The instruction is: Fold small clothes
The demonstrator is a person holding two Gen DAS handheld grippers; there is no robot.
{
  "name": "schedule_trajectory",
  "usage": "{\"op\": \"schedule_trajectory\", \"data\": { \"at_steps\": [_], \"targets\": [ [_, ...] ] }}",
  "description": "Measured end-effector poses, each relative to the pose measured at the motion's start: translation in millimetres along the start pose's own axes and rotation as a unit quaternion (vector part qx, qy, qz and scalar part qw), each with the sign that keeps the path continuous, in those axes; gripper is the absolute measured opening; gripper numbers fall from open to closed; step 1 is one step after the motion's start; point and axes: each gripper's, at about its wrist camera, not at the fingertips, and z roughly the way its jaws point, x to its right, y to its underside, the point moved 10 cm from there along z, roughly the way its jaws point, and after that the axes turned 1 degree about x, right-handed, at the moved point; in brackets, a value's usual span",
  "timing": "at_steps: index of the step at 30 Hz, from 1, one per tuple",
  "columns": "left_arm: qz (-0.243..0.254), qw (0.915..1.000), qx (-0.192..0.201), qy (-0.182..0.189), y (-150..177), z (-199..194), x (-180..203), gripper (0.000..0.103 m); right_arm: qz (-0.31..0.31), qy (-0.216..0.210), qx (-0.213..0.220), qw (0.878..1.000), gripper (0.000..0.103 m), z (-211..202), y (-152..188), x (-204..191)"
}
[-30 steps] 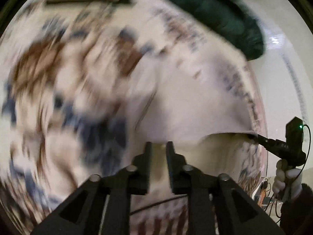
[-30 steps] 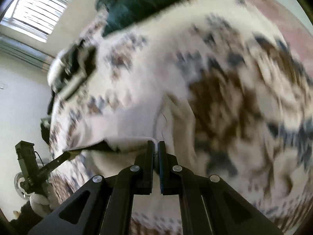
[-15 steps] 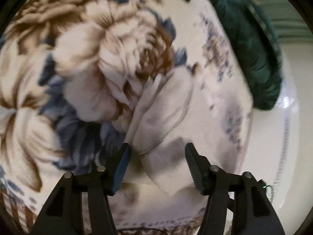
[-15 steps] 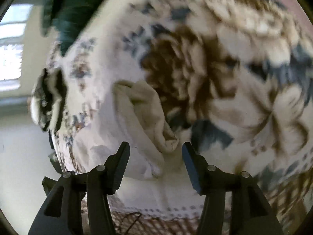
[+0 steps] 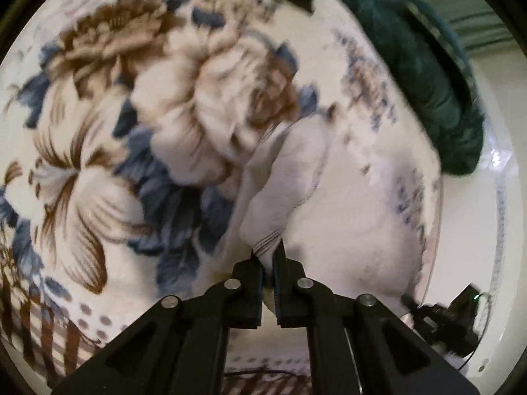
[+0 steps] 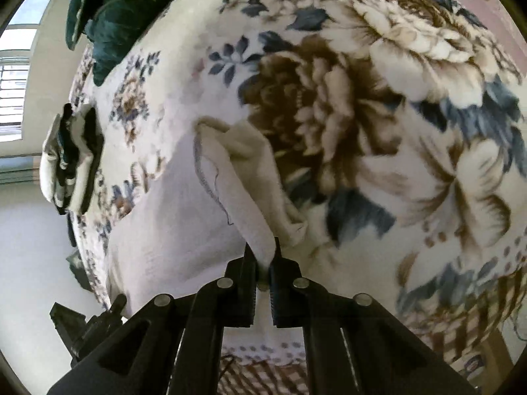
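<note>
A small cream-white garment (image 5: 290,177) lies crumpled on a floral blanket (image 5: 131,115). It also shows in the right wrist view (image 6: 237,177), with a grey stitched hem and a loose thread. My left gripper (image 5: 267,256) is shut on the garment's near stitched edge. My right gripper (image 6: 262,251) is shut on another near corner of the same garment. The cloth rises in a ridge away from both grippers. The other gripper shows at the lower edge of each view (image 5: 441,316) (image 6: 85,326).
A dark green cushion (image 5: 421,65) lies at the far end of the bed, also in the right wrist view (image 6: 108,10). A stack of folded dark and light clothes (image 6: 69,161) sits near the bed's left edge. White floor lies beyond the bed edge (image 5: 461,230).
Half a second ago both grippers stood open around the garment lying on the blanket. Now both have shut on its near edge.
</note>
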Motion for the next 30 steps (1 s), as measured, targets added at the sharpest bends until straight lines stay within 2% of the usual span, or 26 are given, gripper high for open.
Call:
{"op": "schedule_trajectory", "data": {
  "at_steps": [2, 4, 5, 6, 7, 8, 11, 13, 15, 18, 19, 20, 21, 24, 26, 28, 29, 30],
  "targets": [
    [-0.008, 0.9997, -0.023, 0.005, 8, 14, -6, 0.007, -0.002, 0.009, -0.004, 1.0, 0.007, 1, -1, 12],
    [-0.006, 0.9988, -0.046, 0.014, 13, 19, -4, 0.009, -0.016, 0.019, -0.029, 0.999, 0.007, 10, 0, 16],
    [-0.004, 0.9987, -0.046, 0.023, 14, 15, -1, 0.018, -0.026, 0.023, -0.038, 0.999, 0.01, 13, 1, 15],
    [0.0, 0.9986, -0.044, 0.03, 14, 9, 3, 0.024, -0.042, 0.042, -0.045, 0.997, 0.023, 13, 2, 16],
    [0.005, 0.9988, -0.037, 0.031, 12, 0, 6, 0.036, -0.059, 0.061, -0.039, 0.996, 0.038, 7, 0, 16],
    [0.008, 0.9991, -0.031, 0.029, 8, -6, 7, 0.05, -0.07, 0.067, -0.022, 0.995, 0.043, -2, -4, 15],
    [0.014, 0.9996, 0.003, 0.022, -14, -21, 13, 0.054, -0.08, 0.039, 0.02, 0.996, 0.049, -25, -19, -2],
    [0.028, 0.9991, 0.028, 0.014, -42, -21, 23, 0.054, -0.077, 0.01, 0.037, 0.996, 0.056, -28, -30, -14],
    [0.038, 0.9985, 0.033, 0.022, -65, -8, 35, 0.054, -0.072, -0.012, 0.046, 0.996, 0.056, -17, -48, -26],
    [0.056, 0.9981, 0.026, 0.006, -88, 26, 40, 0.053, -0.047, -0.044, 0.031, 0.997, 0.056, 12, -66, -40],
    [0.066, 0.9974, 0.029, -0.005, -92, 33, 40, 0.041, -0.038, -0.05, 0.027, 0.998, 0.045, 20, -70, -43],
    [0.078, 0.9965, 0.029, -0.007, -94, 41, 41, 0.008, -0.028, -0.054, 0.032, 0.998, 0.028, 25, -75, -44],
    [0.09, 0.9955, 0.022, -0.018, -95, 51, 38, 0.006, -0.026, -0.057, 0.039, 0.997, 0.006, 28, -80, -44],
    [0.112, 0.993, 0.011, -0.036, -96, 66, 33, 0.006, -0.034, -0.015, 0.064, 0.997, 0.005, 33, -92, -37],
    [0.104, 0.9941, 0.001, -0.032, -96, 71, 31, 0.01, -0.036, -0.002, 0.053, 0.998, 0.005, 43, -94, -30],
    [0.078, 0.9969, -0.007, -0.004, -97, 66, 31, 0.011, -0.039, -0.006, 0.029, 0.999, 0.005, 54, -93, -29],
    [0.07, 0.9975, -0.006, 0.013, -97, 60, 33, 0.021, -0.032, -0.019, 0.017, 0.999, 0.006, 54, -92, -29],
    [0.065, 0.9971, -0.002, 0.04, -96, 51, 34, 0.029, -0.024, -0.035, 0.007, 0.999, 0.018, 51, -92, -29]
  ]
}}
